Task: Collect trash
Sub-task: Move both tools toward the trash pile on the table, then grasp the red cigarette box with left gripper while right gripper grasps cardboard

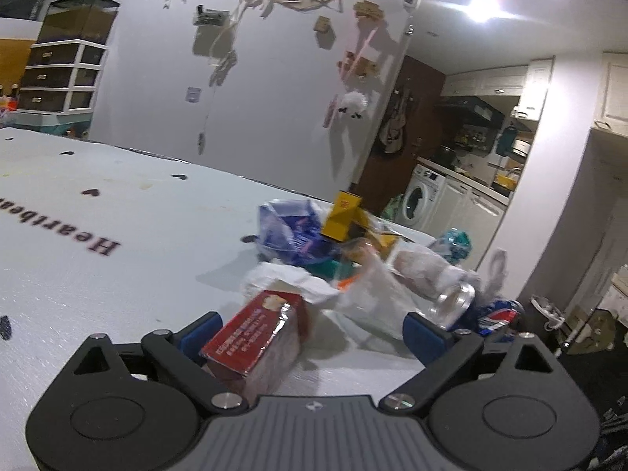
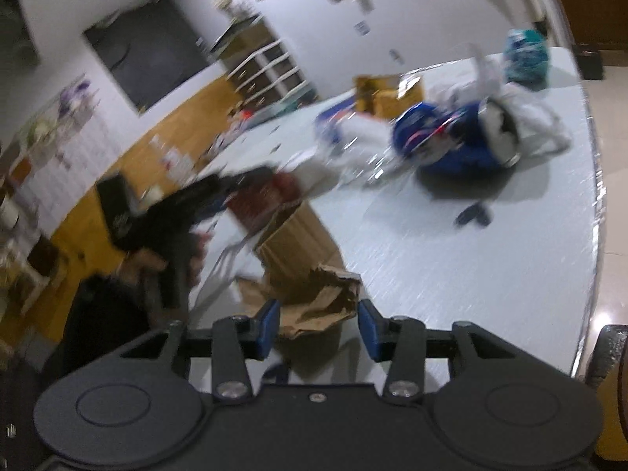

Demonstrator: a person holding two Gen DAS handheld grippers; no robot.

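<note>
In the left wrist view my left gripper (image 1: pixel 310 331) is open, its blue pads wide apart around a red snack box (image 1: pixel 255 337) that leans on the white table (image 1: pixel 98 274). Beyond it lies a trash pile: crumpled white paper (image 1: pixel 290 278), a clear bag (image 1: pixel 376 294), a blue wrapper (image 1: pixel 290 227), a yellow box (image 1: pixel 345 216), a can (image 1: pixel 455 302). In the right wrist view my right gripper (image 2: pixel 318 325) is open with a torn brown paper bag (image 2: pixel 314 294) between its pads. The left gripper (image 2: pixel 188 212) shows there by the red box (image 2: pixel 263 196).
A blue chip bag (image 2: pixel 443 137) and white plastic (image 2: pixel 526 117) lie further on the table, with a teal packet (image 2: pixel 526 55) at the far edge. The table edge (image 2: pixel 588 235) runs down the right. A kitchen with a washing machine (image 1: pixel 420 196) is behind.
</note>
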